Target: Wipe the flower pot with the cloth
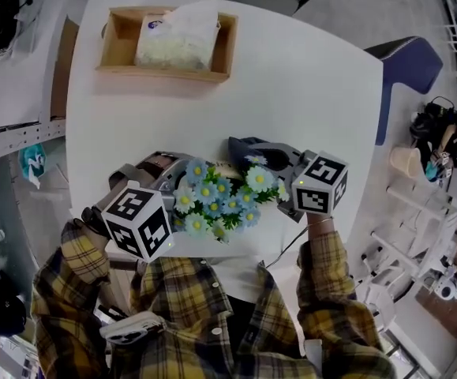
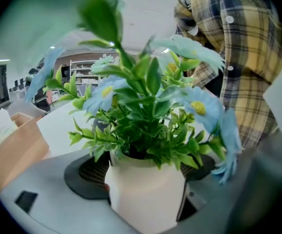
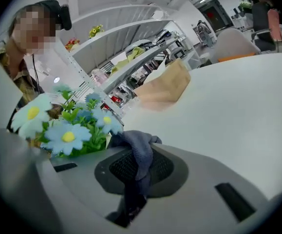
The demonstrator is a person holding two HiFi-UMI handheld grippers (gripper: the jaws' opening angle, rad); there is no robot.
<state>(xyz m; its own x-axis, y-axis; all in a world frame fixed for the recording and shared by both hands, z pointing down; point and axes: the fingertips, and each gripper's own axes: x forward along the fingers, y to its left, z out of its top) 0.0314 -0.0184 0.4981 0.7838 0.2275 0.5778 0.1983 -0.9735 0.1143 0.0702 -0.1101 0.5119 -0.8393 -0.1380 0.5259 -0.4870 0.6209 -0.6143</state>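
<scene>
Jaws of the left gripper (image 2: 144, 172) are clamping the white flower pot (image 2: 145, 199), which I am seeing upright at the lower centre of that gripper's view. Blue flowers (image 1: 216, 200) are filling the lower centre of the head view, over the near edge of the white table (image 1: 291, 93). Just right of them, the right gripper (image 3: 133, 179) is pinching the dark cloth (image 3: 141, 147). I am unable to confirm whether the cloth is touching the pot.
</scene>
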